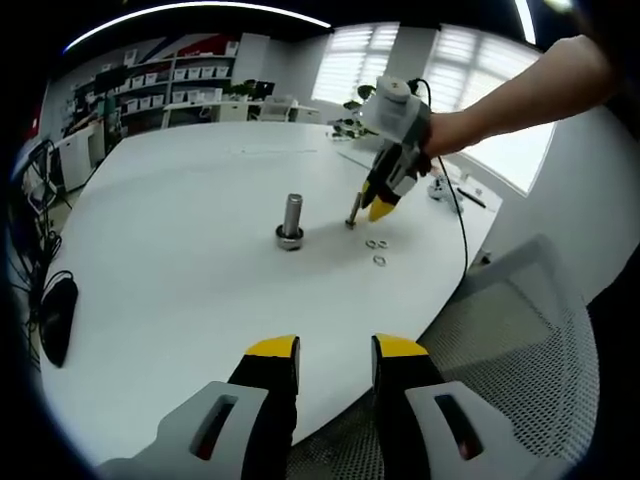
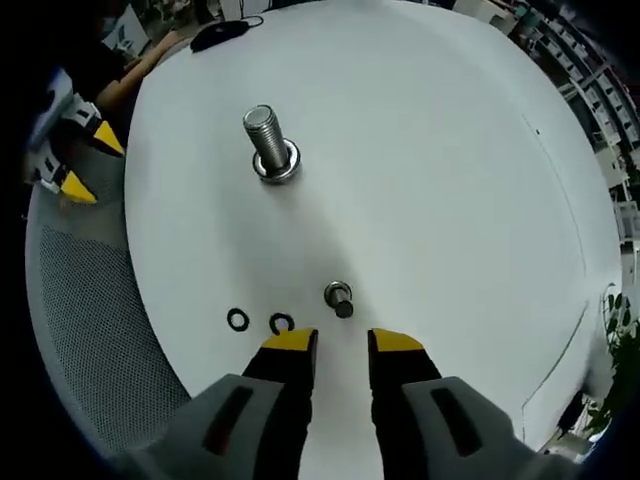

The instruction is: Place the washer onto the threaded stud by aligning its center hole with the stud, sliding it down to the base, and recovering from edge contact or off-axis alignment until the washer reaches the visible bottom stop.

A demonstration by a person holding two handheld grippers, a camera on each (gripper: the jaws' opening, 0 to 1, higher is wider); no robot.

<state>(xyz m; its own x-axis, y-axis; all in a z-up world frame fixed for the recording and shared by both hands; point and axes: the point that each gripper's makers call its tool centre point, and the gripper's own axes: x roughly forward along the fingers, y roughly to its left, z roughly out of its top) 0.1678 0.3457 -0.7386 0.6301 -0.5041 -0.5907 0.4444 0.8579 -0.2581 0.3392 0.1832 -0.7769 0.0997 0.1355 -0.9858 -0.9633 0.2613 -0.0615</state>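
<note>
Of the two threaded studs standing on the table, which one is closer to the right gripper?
The small stud, standing just ahead of the right gripper beside the loose washers. The large stud stands farther off, nearer the table's middle.

Both views face each other across the table [image 1: 180, 290], sharing the stud [image 2: 268, 143].

Counting what's on my white table [image 2: 450, 150]: two threaded studs, a big one [image 2: 268, 142] and a small one [image 2: 339, 298], plus two black washers [image 2: 238, 319] [image 2: 282, 323] beside the small stud.
</note>
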